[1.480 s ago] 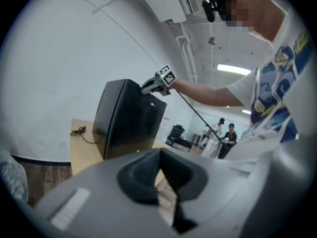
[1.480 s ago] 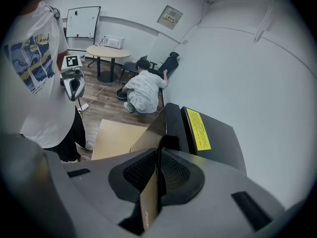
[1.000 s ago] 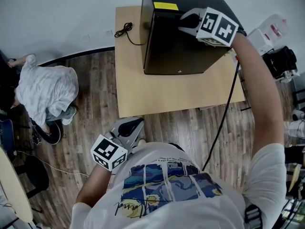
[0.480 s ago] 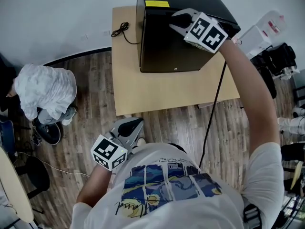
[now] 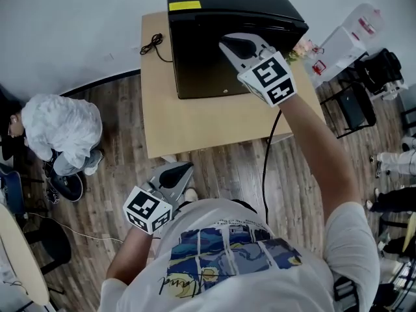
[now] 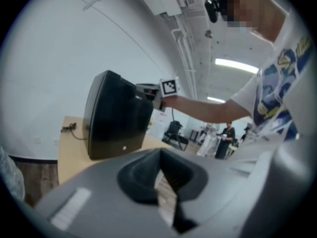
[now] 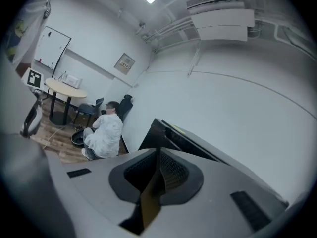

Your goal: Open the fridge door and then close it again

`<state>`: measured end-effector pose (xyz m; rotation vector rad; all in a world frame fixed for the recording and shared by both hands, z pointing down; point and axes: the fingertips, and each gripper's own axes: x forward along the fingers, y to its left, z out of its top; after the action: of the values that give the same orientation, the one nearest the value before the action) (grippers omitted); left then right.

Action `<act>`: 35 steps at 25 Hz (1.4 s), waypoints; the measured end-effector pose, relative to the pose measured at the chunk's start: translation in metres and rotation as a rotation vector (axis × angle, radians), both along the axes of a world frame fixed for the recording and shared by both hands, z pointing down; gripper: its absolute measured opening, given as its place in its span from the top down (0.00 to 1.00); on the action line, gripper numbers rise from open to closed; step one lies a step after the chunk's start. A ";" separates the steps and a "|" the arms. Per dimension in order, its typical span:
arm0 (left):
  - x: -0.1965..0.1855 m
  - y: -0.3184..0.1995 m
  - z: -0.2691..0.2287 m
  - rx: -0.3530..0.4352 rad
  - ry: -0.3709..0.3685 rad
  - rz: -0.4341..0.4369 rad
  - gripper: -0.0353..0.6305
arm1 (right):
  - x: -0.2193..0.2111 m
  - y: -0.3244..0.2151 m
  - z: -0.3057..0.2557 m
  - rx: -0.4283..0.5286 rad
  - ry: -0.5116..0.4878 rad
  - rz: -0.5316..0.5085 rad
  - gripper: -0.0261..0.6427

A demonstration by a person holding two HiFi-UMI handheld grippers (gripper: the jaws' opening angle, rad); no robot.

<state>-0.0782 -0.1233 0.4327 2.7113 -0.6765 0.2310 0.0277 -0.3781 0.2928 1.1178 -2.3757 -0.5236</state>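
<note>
A black mini fridge stands at the back of a wooden table, its front face toward me. My right gripper hangs in front of the upper part of that face, with its jaws shut and nothing between them. In the right gripper view the fridge lies just past the jaws, and a dark groove runs along its top edge. I cannot tell whether the door is ajar. My left gripper is held low by my body over the floor, shut and empty. From there I see the fridge and the right gripper.
A black cable lies coiled on the table left of the fridge. A person in white crouches on the wood floor at the left. At the right stand a white box and dark chairs. A cord hangs from my right arm.
My right hand has swung back toward me and lower, from the fridge's top edge to in front of its face. The view has shifted. The left gripper has stayed put.
</note>
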 end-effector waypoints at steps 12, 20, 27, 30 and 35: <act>0.074 0.024 -0.008 0.017 -0.022 -0.045 0.93 | 0.115 0.182 0.104 -0.252 -0.313 0.117 0.93; 0.128 0.051 -0.011 0.023 -0.037 -0.081 0.93 | 0.168 0.290 0.151 -0.412 -0.461 0.159 0.93; 0.156 0.071 -0.014 0.022 -0.069 -0.129 0.93 | 0.205 0.331 0.167 -0.469 -0.454 0.132 0.94; 0.166 0.081 -0.011 0.019 -0.070 -0.147 0.93 | 0.211 0.340 0.169 -0.473 -0.447 0.100 0.94; 0.172 0.099 -0.006 0.010 -0.075 -0.175 0.93 | 0.207 0.357 0.166 -0.453 -0.426 0.037 0.94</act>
<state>0.0943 -0.0247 0.4271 2.6439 -0.9331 0.2876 0.2345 -0.0210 0.4585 1.1354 -2.6265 0.2919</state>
